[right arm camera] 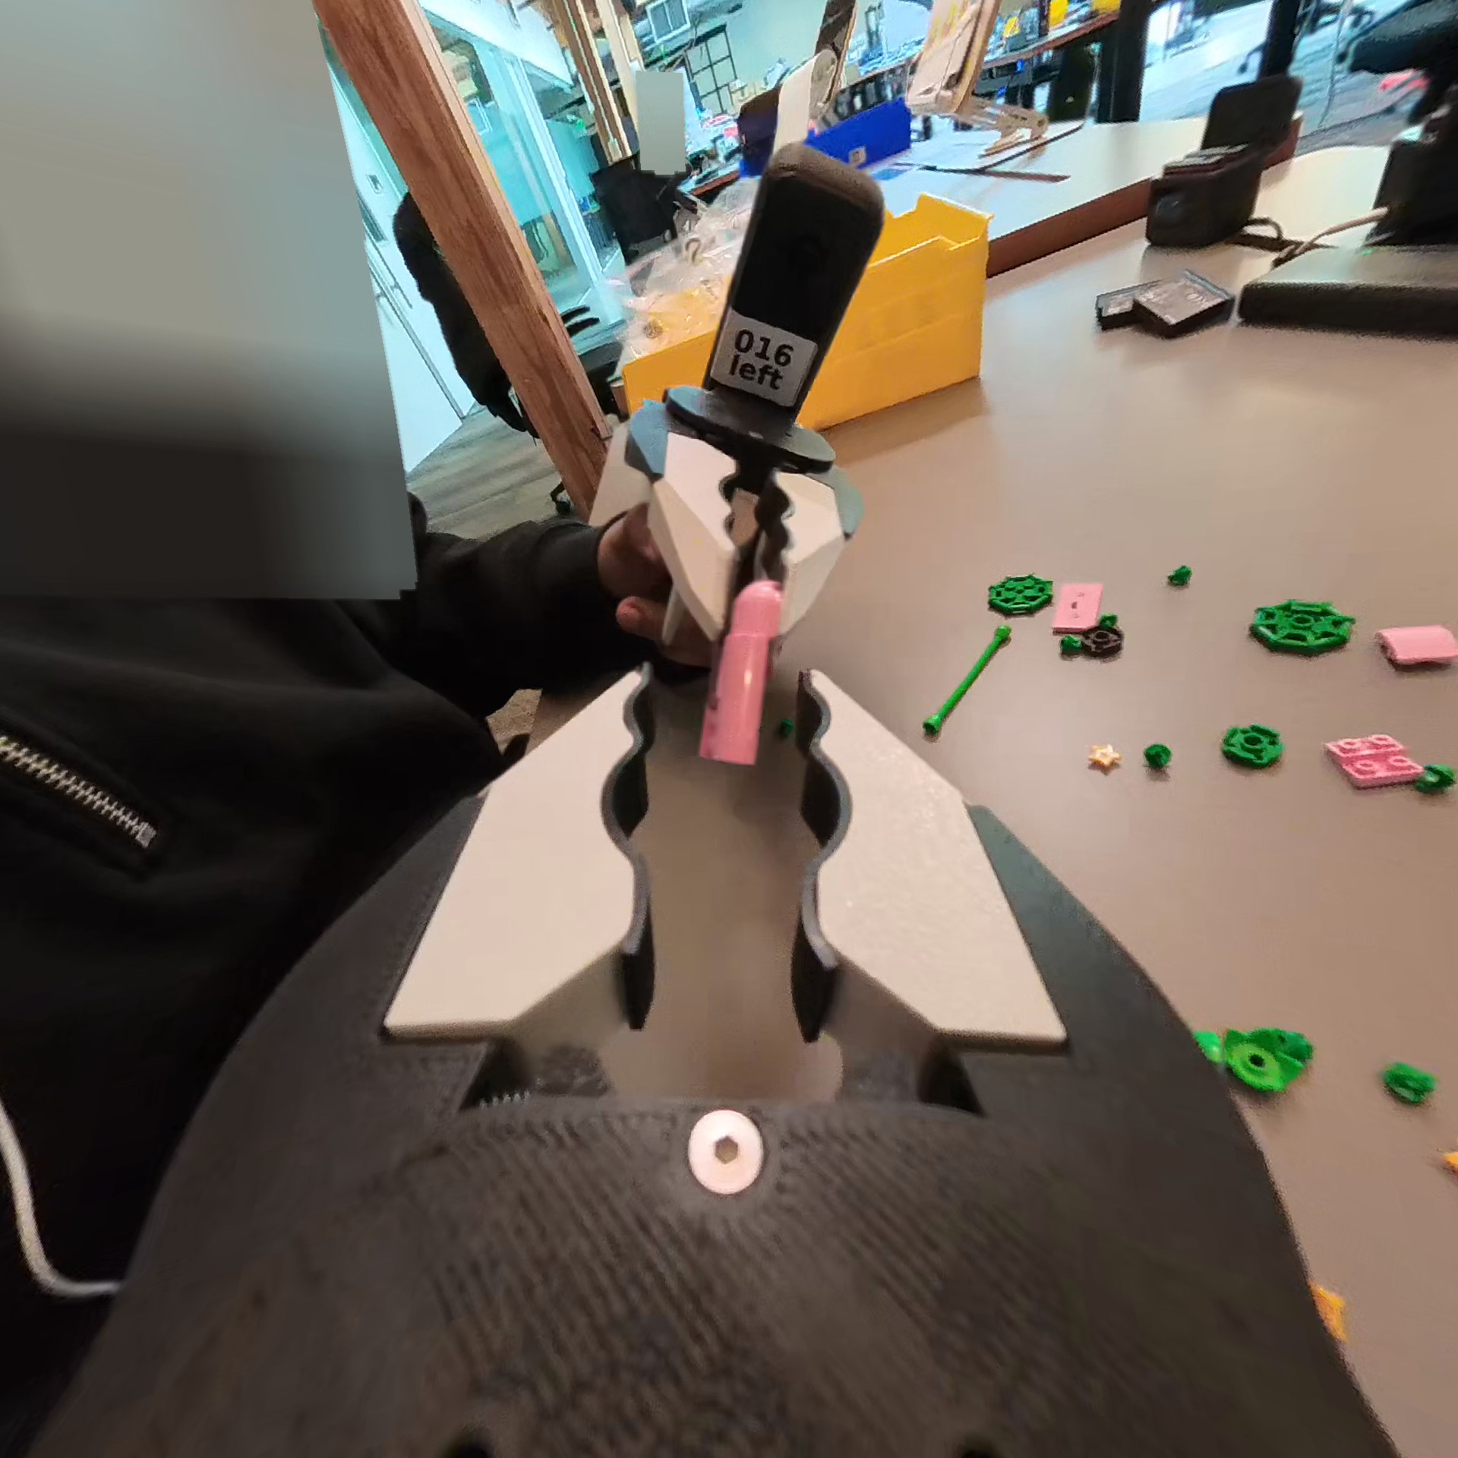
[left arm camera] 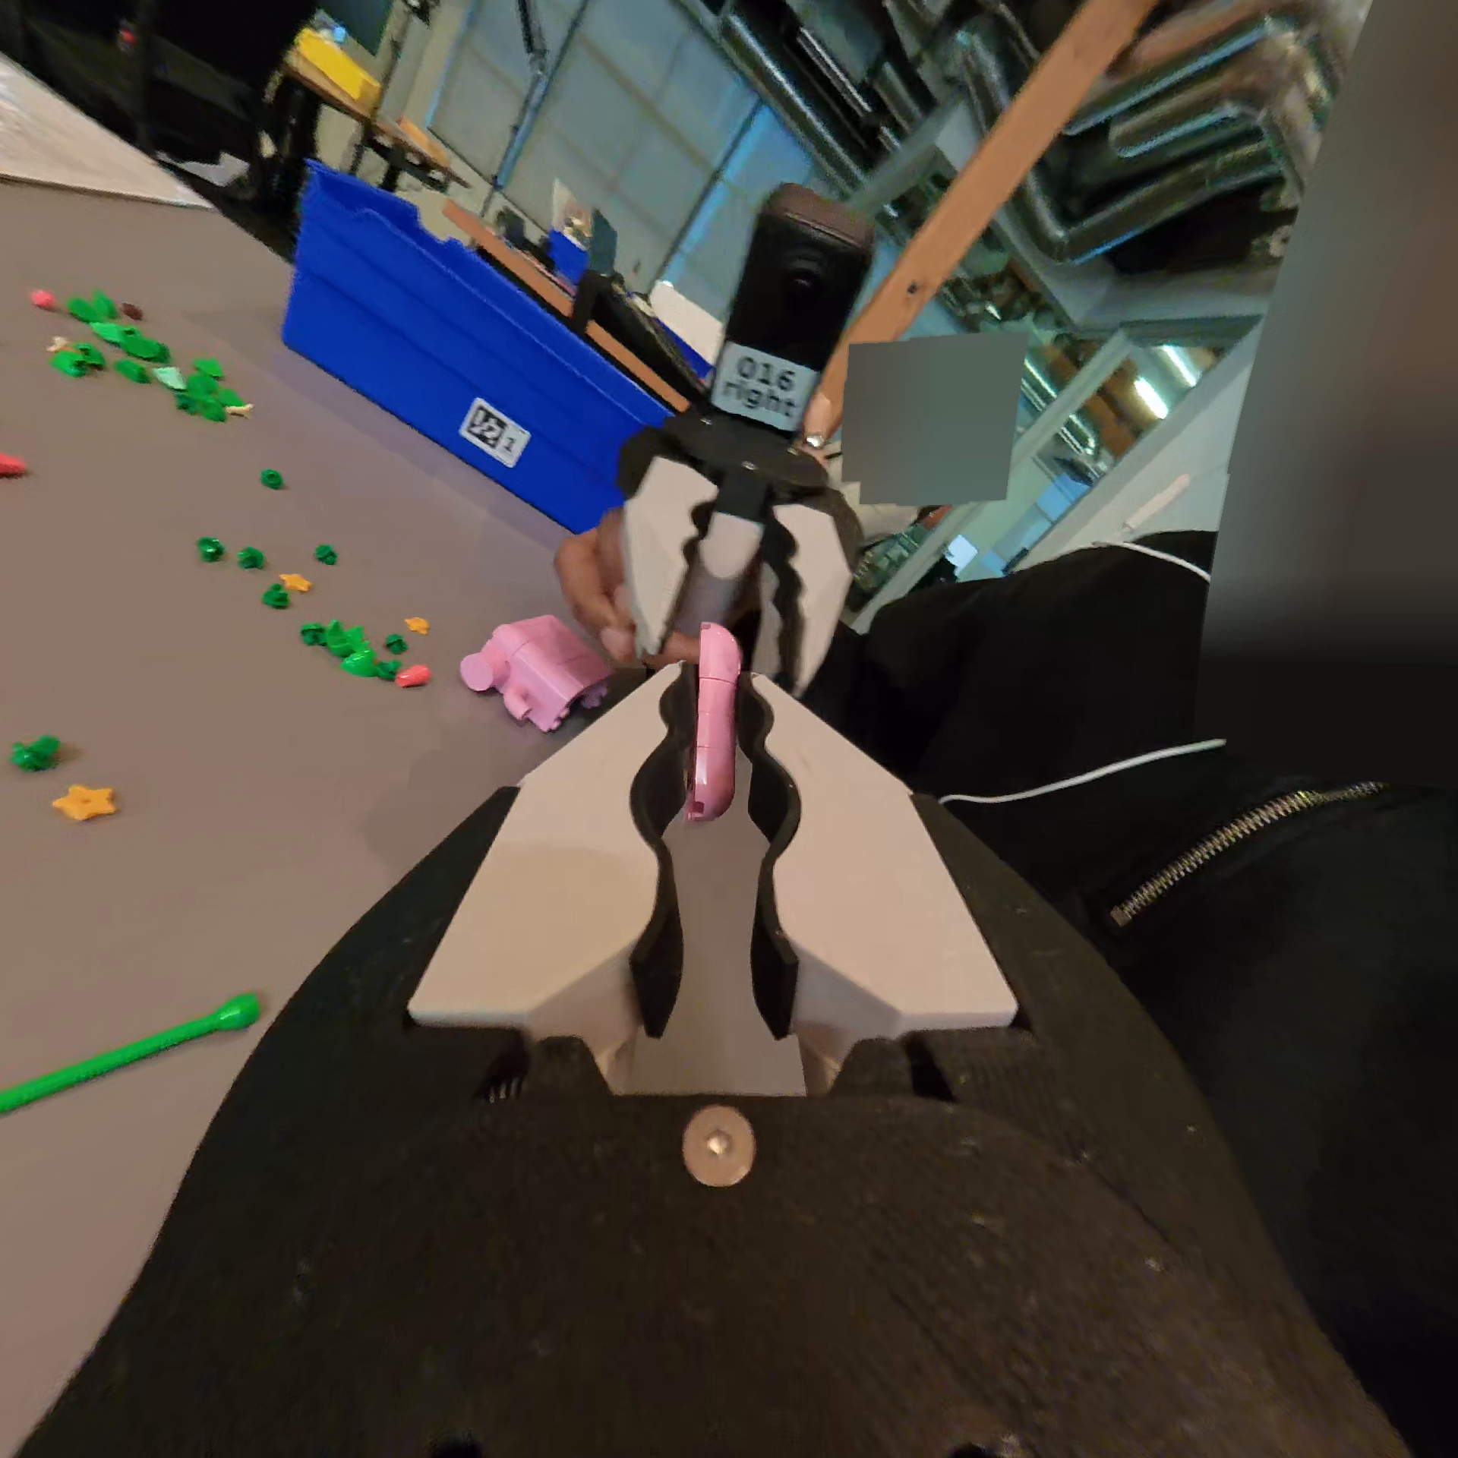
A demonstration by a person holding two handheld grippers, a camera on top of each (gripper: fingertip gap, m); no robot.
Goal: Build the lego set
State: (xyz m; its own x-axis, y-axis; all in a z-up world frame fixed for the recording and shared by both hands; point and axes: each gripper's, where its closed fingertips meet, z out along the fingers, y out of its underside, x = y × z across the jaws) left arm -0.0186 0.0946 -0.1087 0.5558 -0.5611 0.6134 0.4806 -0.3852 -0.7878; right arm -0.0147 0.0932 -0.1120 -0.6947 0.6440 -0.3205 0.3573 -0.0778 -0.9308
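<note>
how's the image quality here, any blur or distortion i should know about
Left wrist view: strong wide-angle bending, green bricks at the left edge soft, pink piece fairly sharp. Right wrist view: same bending, right-edge bricks smeared, glare behind through the windows.

We note left gripper (left arm camera: 714,678): textured black printed body, pale grey wedge fingers (left arm camera: 860,852), wavy black pads, silver screw (left arm camera: 718,1145). Right gripper (right arm camera: 722,682): same build, white screw (right arm camera: 726,1152). We see black zipped jacket (right arm camera: 197,789), thin white cable (left arm camera: 1081,777).
</note>
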